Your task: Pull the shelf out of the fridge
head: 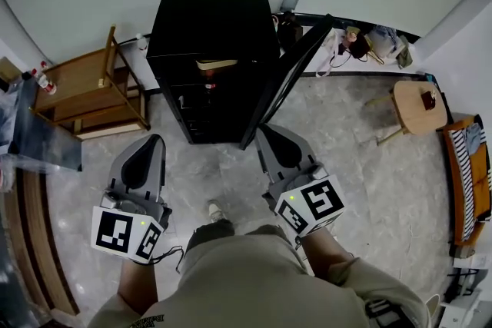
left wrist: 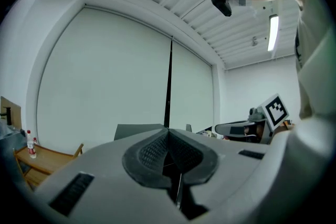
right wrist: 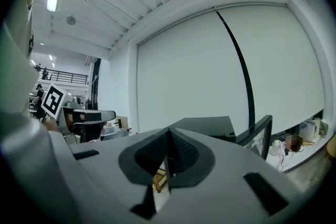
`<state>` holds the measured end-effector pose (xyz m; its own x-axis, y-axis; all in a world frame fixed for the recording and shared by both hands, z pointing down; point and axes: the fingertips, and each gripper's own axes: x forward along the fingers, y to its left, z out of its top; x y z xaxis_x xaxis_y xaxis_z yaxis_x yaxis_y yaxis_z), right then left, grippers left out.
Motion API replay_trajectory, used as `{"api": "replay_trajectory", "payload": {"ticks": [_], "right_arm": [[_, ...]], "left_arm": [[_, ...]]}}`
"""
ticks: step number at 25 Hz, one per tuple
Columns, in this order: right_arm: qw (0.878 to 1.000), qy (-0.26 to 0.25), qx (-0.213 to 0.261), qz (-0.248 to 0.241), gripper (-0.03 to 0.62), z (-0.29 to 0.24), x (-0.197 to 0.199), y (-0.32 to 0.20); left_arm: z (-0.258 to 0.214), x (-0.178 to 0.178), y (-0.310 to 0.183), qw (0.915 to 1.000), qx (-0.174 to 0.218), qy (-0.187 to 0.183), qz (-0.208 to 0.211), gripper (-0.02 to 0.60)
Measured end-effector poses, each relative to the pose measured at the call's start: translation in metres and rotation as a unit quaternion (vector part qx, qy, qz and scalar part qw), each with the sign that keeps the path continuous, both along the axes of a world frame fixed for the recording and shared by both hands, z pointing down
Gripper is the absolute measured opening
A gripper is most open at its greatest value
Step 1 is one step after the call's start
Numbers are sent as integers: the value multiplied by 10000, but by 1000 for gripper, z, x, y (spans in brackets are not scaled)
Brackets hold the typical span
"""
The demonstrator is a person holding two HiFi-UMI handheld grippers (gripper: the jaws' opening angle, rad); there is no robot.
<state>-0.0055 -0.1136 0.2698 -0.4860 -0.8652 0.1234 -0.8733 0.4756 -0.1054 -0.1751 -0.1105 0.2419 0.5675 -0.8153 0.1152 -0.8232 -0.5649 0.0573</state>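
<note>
Both grippers are closed tight on nothing. The left gripper (head: 156, 140) and right gripper (head: 265, 131) point toward the fridge (head: 211, 15), whose door (head: 296, 65) hangs open just ahead of the right jaws. The shelf (head: 201, 115) sits dimly inside the dark cabinet, ahead of and between our two jaw tips, and we judge that its front edge runs crosswise to them. The right gripper looks slightly nearer the opening, and we judge the jaws must part before taking that edge.

fridge (head: 209, 27) interior: dark, shelf indistinct | clutter by wall (head: 370, 42): too small to identify | striped bench (head: 470, 173): cut by right edge
</note>
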Motion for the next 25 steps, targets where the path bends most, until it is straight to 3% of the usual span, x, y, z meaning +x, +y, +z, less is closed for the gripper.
{"api": "replay_trajectory", "payload": {"ticks": [6,15,25], "right_arm": [[9989,-360,-145,247,-3,0,-4,-24],[9984,-416,-264,282,-3,7,4,-51],[9978,-495,-320,291,-3,40,32,-97]], "left_arm": [[6,-6,-29,9999,-46,-39,147,6],[18,7,-51,9997,-184,16,179,6],[47,18,-98,9951,-468,719,-502,6]]}}
